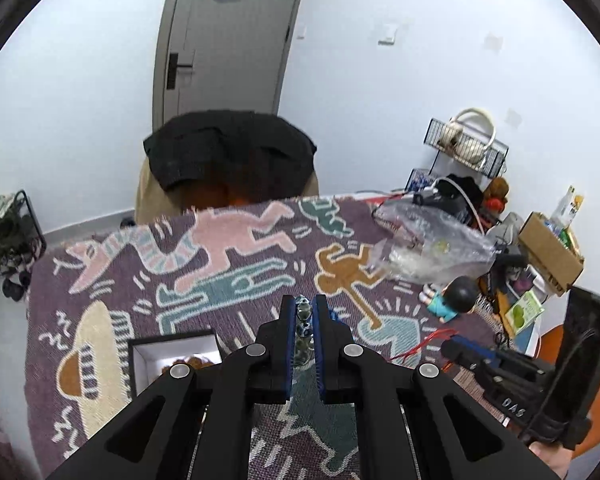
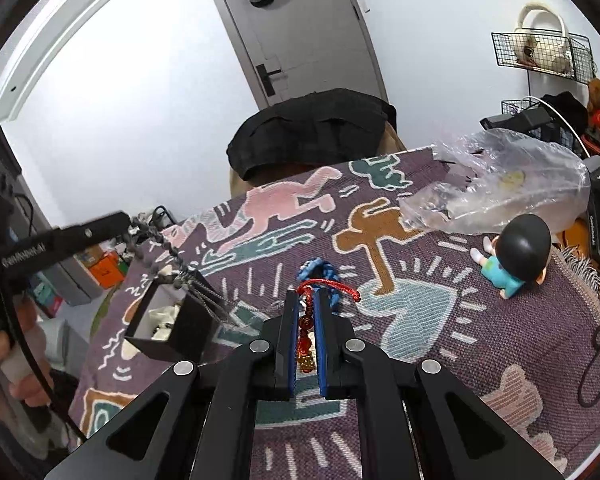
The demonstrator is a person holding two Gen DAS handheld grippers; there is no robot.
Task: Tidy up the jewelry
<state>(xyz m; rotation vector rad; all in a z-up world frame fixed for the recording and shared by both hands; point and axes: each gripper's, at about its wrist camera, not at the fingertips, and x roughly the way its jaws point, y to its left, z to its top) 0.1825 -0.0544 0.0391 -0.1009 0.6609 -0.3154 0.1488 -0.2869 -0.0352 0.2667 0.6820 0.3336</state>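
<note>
My left gripper is shut on a strand of grey-green glass beads. In the right wrist view the left gripper is raised at the left, and the bead strand dangles from it down to the black box. This box has a white lining and holds small pieces. My right gripper is shut on a red beaded charm with a gold pendant. A blue knotted bracelet lies on the patterned cloth just beyond the right fingertips.
A crumpled clear plastic bag and a dark-haired figurine lie at the table's right. A chair draped with a black garment stands behind the far edge. A cardboard box, cables and a wire rack crowd the right side.
</note>
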